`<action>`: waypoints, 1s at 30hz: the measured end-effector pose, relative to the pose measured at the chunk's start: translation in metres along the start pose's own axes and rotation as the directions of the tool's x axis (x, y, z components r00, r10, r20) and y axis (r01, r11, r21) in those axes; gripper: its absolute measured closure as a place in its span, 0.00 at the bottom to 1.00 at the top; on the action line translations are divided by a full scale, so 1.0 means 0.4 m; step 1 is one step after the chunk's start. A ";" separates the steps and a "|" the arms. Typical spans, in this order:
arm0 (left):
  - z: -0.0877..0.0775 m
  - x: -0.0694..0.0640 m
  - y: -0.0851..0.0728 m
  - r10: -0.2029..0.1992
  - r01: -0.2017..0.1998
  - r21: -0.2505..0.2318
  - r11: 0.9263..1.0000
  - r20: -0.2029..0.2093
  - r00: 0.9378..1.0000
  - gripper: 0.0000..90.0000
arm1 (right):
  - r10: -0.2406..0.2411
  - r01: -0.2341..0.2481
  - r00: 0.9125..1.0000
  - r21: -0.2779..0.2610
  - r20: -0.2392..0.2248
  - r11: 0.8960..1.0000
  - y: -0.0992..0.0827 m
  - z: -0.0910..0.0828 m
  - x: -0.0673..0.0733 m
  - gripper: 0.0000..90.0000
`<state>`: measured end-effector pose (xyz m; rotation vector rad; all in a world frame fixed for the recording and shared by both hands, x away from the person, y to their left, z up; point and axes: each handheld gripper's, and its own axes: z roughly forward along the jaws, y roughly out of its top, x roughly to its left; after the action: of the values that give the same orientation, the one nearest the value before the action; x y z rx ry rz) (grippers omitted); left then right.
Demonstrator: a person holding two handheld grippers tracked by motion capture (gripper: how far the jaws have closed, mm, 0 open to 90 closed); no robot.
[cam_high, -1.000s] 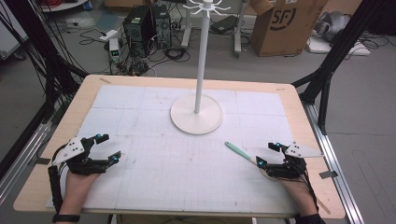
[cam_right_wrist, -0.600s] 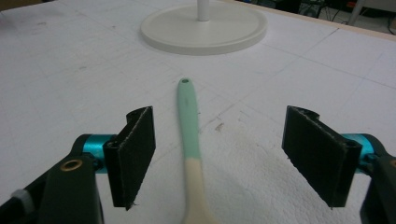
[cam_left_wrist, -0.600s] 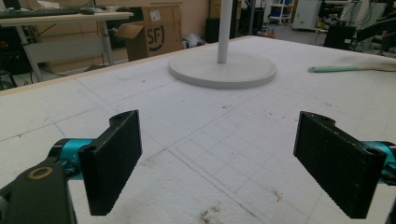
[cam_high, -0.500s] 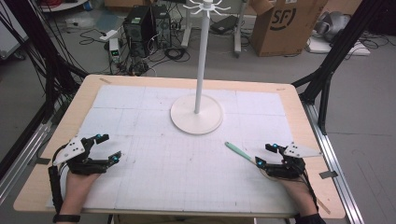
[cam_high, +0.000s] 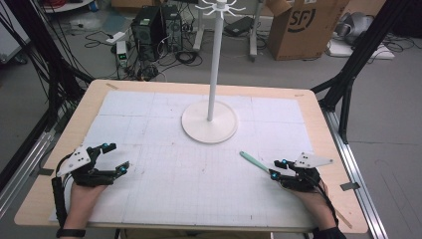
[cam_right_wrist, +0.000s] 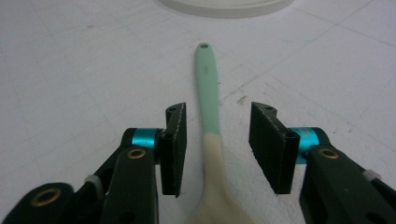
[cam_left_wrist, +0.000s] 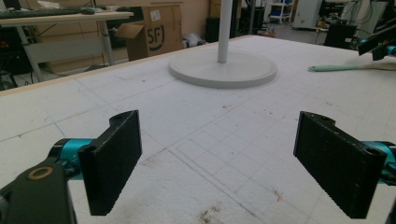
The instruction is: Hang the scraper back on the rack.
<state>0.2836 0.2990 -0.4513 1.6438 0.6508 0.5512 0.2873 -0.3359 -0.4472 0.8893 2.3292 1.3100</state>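
Right gripper (cam_right_wrist: 217,149) has just been closing, jaws narrow around the spoon (cam_right_wrist: 208,121) lying between them, pads not yet touching. Left gripper (cam_left_wrist: 217,165) sits wide apart, nothing inside.

1. White round-based pole stand (cam_high: 209,122) stands at centre frame in the high view, on the white gridded mat (cam_high: 164,189) that covers the wooden table (cam_high: 326,129).
2. Mint-and-cream long-handled spoon (cam_high: 254,162) lies on the mat, lower right of the stand's base.
3. Right gripper (cam_high: 274,169) at lower right, spoon between its parted jaws, untouched.
4. Left gripper (cam_high: 115,158) at lower left, well apart from the spoon.
5. Brown cardboard box (cam_high: 303,27) on the floor beyond the table, upper right.
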 end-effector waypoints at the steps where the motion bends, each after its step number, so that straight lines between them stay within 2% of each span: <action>1: 0.000 0.000 0.000 0.000 0.000 0.000 1.000 0.000 1.000 0.18 | -0.001 0.001 1.000 0.014 0.002 1.000 0.001 0.003 0.002 0.66; 10: 0.000 -0.001 0.000 0.002 -0.002 0.002 1.000 -0.001 1.000 0.18 | -0.046 0.045 0.999 0.143 0.003 0.989 0.010 0.034 0.011 0.75; 13: 0.000 -0.001 0.000 0.003 -0.003 0.001 1.000 -0.001 1.000 0.18 | -0.032 0.032 0.999 0.144 -0.004 0.989 0.010 0.035 0.007 0.77; 15: 0.000 -0.001 0.000 0.004 -0.004 0.002 1.000 -0.002 1.000 0.18 | -0.041 0.042 0.999 0.148 -0.011 0.988 0.010 0.035 0.010 0.81; 19: 0.000 -0.002 0.000 0.009 -0.009 0.003 1.000 -0.001 1.000 0.18 | -0.015 0.017 1.000 0.149 -0.014 0.989 0.010 0.035 0.003 0.88; 30: 0.001 -0.003 0.000 0.009 -0.009 0.004 1.000 -0.004 1.000 0.18 | -0.004 0.008 1.000 0.149 -0.024 0.989 0.011 0.034 -0.002 0.90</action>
<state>0.2831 0.2980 -0.4513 1.6505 0.6479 0.5601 0.2969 -0.3260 -0.4504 0.9148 2.4730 1.1619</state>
